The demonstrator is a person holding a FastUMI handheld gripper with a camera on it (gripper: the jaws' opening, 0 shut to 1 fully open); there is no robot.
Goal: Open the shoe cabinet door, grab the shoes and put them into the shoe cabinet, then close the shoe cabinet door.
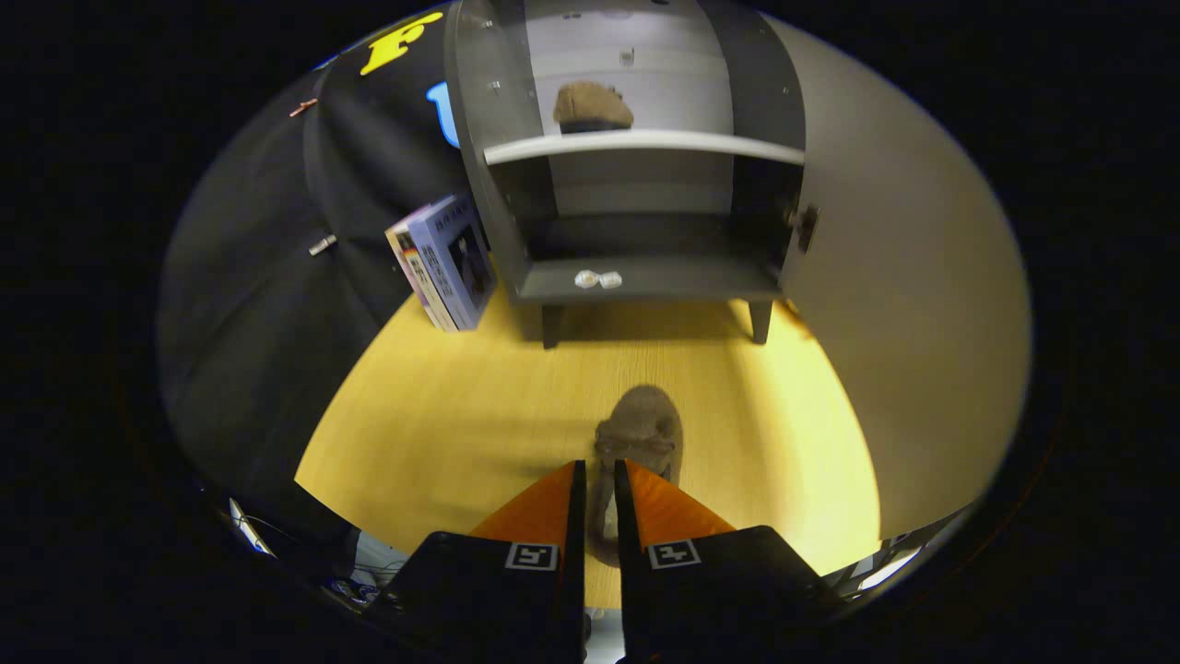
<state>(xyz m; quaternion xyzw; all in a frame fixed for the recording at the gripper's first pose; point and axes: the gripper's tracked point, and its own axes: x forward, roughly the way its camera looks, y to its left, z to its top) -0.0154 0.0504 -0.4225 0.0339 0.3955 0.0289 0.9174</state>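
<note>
gripper (pixel 597 475) is clamped on a brown shoe (pixel 636 433) over the yellow floor (pixel 442 415), cabinet (pixel 645 277) door (pixel 903 304) open, another shoe (pixel 592 106) on its shelf (pixel 645 143).

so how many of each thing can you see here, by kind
shoes: 2, one on the shelf, one in the gripper jaws
shoe cabinet: 1, door open
boxes leaning beside the cabinet: 2
small white bits on the cabinet's bottom board: 2
total: 7

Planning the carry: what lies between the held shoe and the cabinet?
Gripper view: bare yellow floor between the shoe in the gripper and the open cabinet.
</note>
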